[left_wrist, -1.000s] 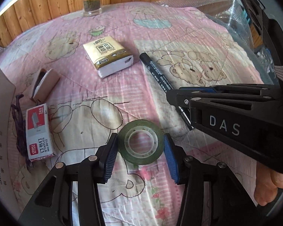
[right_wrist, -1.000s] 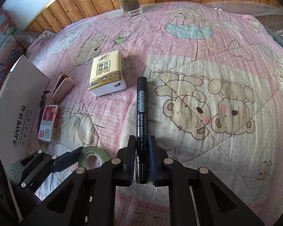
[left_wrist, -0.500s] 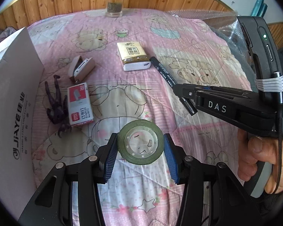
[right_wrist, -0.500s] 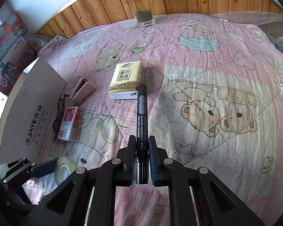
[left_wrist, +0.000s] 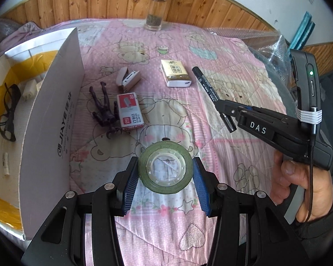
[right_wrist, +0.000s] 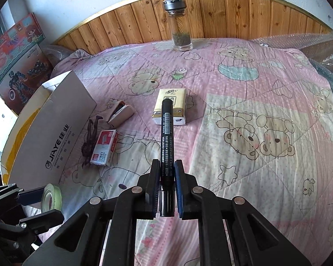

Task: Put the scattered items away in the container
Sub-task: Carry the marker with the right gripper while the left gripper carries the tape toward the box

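My left gripper (left_wrist: 165, 167) is shut on a green tape roll (left_wrist: 165, 166), held above the pink quilt; the same roll (right_wrist: 52, 196) shows at the lower left of the right wrist view. My right gripper (right_wrist: 167, 166) is shut on a black marker (right_wrist: 166, 128), which sticks out forward over the bed; the marker (left_wrist: 207, 88) also shows in the left wrist view. The cardboard box (left_wrist: 53, 102) stands open at the left, with glasses (left_wrist: 7, 110) inside. On the quilt lie a tissue pack (left_wrist: 175, 72), a stapler (left_wrist: 128, 78), a staples box (left_wrist: 129, 110) and a dark figurine (left_wrist: 104, 108).
A glass jar (left_wrist: 156, 11) stands at the far edge by the wooden headboard. Bubble wrap (right_wrist: 299, 42) covers the right side of the bed. A person's hand (left_wrist: 299, 186) grips the right tool. Colourful toy boxes (right_wrist: 17, 51) lean at the far left.
Both grippers have risen off the quilt with their loads and pulled back. The box and its inside have come into the left wrist view.
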### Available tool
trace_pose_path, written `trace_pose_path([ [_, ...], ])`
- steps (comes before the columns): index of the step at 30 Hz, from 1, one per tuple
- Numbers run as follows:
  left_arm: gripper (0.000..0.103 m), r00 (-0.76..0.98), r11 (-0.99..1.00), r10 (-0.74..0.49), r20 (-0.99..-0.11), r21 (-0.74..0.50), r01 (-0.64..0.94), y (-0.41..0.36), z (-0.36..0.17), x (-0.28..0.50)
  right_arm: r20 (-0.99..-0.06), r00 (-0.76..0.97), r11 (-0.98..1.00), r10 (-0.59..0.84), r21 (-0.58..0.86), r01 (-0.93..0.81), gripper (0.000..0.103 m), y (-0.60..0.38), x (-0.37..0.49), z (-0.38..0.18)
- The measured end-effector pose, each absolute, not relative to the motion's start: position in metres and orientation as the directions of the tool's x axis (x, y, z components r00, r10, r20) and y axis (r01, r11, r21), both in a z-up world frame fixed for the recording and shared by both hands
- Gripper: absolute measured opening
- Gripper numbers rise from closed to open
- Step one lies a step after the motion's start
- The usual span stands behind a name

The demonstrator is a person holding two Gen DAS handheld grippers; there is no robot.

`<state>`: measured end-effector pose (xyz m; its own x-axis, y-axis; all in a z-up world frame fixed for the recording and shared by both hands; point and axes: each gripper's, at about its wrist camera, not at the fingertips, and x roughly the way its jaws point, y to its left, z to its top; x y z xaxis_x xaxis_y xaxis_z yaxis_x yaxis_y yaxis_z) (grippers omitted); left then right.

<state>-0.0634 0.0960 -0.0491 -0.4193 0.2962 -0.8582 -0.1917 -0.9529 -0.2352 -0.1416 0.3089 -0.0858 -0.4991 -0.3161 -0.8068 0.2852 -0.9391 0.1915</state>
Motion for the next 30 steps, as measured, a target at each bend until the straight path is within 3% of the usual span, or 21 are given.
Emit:
trace_pose_path([
  [17, 0.049, -0.446, -0.935, 0.355, -0.822, -0.316, -0.163, 0.064, -0.027, -0.042, -0.809, -0.502, -0.944, -0.305, 0.19, 0.268, 0.014, 0.285, -0.086, -0.088],
  [30, 0.049, -0.489, -0.917, 0.389, -0.78, -0.379, -0.125, 0.023, -0.009, -0.029, -0.79, -0.459, -0.906, -0.406, 0.28, 0.318, 0.014, 0.227, -0.028, -0.078],
])
